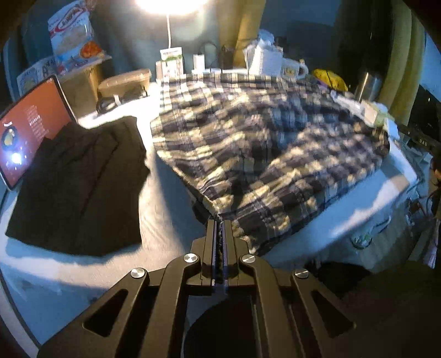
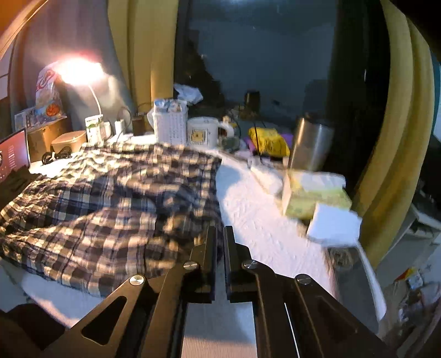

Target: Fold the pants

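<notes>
Tablet [image 1: 26, 129]: stood propped at the far left of the table, its red screen lit.
Black garment [image 1: 80, 187]: lay folded on the white table [image 1: 165, 203], just beside the tablet and left of the plaid cloth, apart from it.
Lamp [image 1: 168, 4]: glared from the back edge, above a row of small boxes and a brown lidded container [image 1: 125, 82].
Plaid pants [image 1: 264, 148]: lay spread across the middle of the table, rumpled, with one near corner drawn up toward the left camera.
Left gripper [image 1: 220, 223]: was closed on that near corner of the plaid pants; a thin edge of fabric showed pinched between its two fingers.
Right gripper [image 2: 219, 234]: sat at the right-hand near edge of the plaid pants [image 2: 110, 209]. Its fingers stood close with a narrow gap between them, and dark cloth showed in that gap at the tips, so it read as clamped on the fabric edge.
Mug [image 2: 202, 135]: stood at the back beside a white woven basket [image 2: 171, 124].
Steel tumbler [image 2: 311, 143]: stood further right, behind a yellow packet [image 2: 268, 141].
Tissue pack [image 2: 314, 195]: lay blurred on the right part of the table, near the yellow curtain [image 2: 399, 137].
</notes>
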`<control>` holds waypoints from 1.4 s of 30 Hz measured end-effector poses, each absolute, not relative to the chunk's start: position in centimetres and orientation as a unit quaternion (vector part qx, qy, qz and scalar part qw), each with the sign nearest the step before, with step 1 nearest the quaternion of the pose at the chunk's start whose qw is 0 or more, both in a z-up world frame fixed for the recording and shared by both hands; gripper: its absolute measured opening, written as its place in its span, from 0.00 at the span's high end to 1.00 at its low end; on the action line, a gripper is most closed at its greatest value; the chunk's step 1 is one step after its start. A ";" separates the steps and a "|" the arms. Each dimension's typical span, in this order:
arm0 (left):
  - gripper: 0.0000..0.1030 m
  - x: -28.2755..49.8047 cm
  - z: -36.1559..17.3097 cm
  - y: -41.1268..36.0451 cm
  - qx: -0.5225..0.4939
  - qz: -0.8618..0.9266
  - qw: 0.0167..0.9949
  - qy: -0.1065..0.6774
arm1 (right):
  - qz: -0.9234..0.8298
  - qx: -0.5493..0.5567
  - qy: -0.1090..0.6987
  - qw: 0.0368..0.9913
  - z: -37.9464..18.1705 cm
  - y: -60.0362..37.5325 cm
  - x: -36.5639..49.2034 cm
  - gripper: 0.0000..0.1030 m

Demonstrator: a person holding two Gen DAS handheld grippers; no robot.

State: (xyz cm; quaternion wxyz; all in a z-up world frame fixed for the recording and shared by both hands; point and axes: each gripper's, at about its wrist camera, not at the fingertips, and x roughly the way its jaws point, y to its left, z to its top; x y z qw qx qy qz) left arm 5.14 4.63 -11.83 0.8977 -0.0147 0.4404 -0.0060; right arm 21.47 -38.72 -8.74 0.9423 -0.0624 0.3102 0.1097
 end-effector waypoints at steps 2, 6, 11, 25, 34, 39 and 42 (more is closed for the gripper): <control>0.98 4.9 -12.9 5.0 -0.023 -0.002 0.895 0.446 | 0.107 -0.047 0.317 0.941 -9.6 -39.0 21.1 0.96; 0.97 4.4 -13.3 5.9 -0.064 -0.012 0.898 0.436 | 0.108 -0.034 0.343 0.932 -11.3 -39.1 21.4 0.91; 0.63 4.5 -12.3 6.6 -0.067 0.004 0.915 0.397 | 0.123 -0.016 0.346 0.930 -12.3 -39.1 22.4 0.24; 0.75 6.4 -16.1 5.0 -0.041 0.012 0.917 0.397 | 0.145 0.025 0.391 0.908 -16.0 -37.8 24.7 0.85; 0.95 5.1 -14.7 5.1 -0.040 -0.014 0.917 0.397 | 0.118 -0.018 0.370 0.921 -14.2 -36.8 22.5 0.97; 0.96 4.5 -12.9 5.5 -0.040 -0.023 0.917 0.395 | 0.112 -0.036 0.358 0.926 -12.3 -37.3 20.9 0.97; 0.96 4.2 -12.2 5.8 -0.039 -0.023 0.917 0.397 | 0.112 -0.039 0.351 0.929 -11.1 -37.8 20.2 0.97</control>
